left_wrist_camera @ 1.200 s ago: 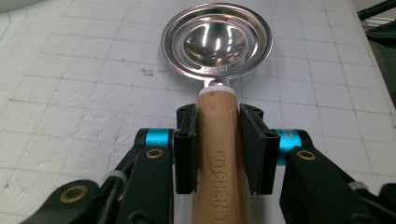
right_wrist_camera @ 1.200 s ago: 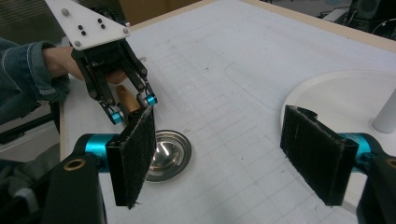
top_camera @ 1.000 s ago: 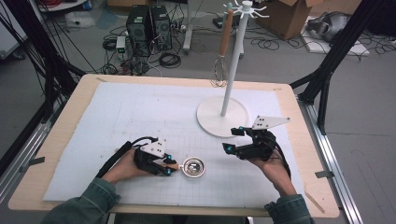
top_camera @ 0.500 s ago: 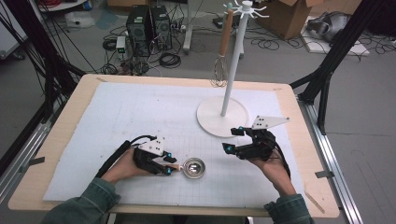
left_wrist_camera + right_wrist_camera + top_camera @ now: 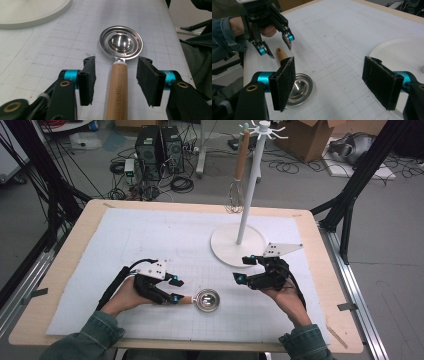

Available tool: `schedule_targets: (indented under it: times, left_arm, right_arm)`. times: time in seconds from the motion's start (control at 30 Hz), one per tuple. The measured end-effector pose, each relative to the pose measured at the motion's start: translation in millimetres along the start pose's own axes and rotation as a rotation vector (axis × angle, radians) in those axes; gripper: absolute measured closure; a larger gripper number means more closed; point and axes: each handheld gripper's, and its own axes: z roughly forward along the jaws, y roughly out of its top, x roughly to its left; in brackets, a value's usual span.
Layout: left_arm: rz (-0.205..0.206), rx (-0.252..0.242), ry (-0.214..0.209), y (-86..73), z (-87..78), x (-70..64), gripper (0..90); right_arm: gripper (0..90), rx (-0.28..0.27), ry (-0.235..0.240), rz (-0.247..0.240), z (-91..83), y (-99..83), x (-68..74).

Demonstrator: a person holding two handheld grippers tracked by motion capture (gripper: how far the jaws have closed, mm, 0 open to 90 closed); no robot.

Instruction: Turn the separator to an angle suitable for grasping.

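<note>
Broadly, the wooden table (image 5: pixel 320 270) carries a white gridded mat (image 5: pixel 150 240) over most of its top, and on the mat's far right stands a white hanging stand (image 5: pixel 247 195) whose round base is cut off at the edge in both gripper views. A whisk (image 5: pixel 235 195) with a wooden handle hangs from one of its top hooks; the wires blur against the floor clutter behind. Near the front edge, between the two hands, a metal scoop with a wooden handle (image 5: pixel 202 300) lies flat on the mat, its long axis running across the table, the bowl toward the person's right and the handle toward the left. The left gripper (image 5: pixel 175 290) straddles that handle with its jaws apart, a clear gap on either side in the left gripper view, where lettering on the wood is cut off at the bottom edge. In the right gripper view one jaw hides part of the bowl. The right gripper (image 5: pixel 247 270) sits near the stand's base, jaws spread wide and empty.
</note>
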Motion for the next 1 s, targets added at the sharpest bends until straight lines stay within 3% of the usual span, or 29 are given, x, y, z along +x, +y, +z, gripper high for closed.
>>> schedule_targets:
  times: [0.47, 0.77, 1.0]
  left_arm:
    - [-0.042, -0.060, 0.084, -10.5, -29.6, -6.0, 37.7]
    - [-0.103, -0.087, 0.130, -27.1, -48.3, -10.3, 33.7]
    - [-0.131, -0.079, 0.178, -36.7, -58.6, -9.5, 29.9]
  right_arm:
    - [25.8, 0.050, 0.027, -0.065, 26.2, 4.6, 10.8]
    - [25.8, 0.077, 0.048, -0.074, 42.5, 2.5, 15.3]
    - [25.8, 0.090, 0.061, -0.080, 52.5, 0.8, 20.6]
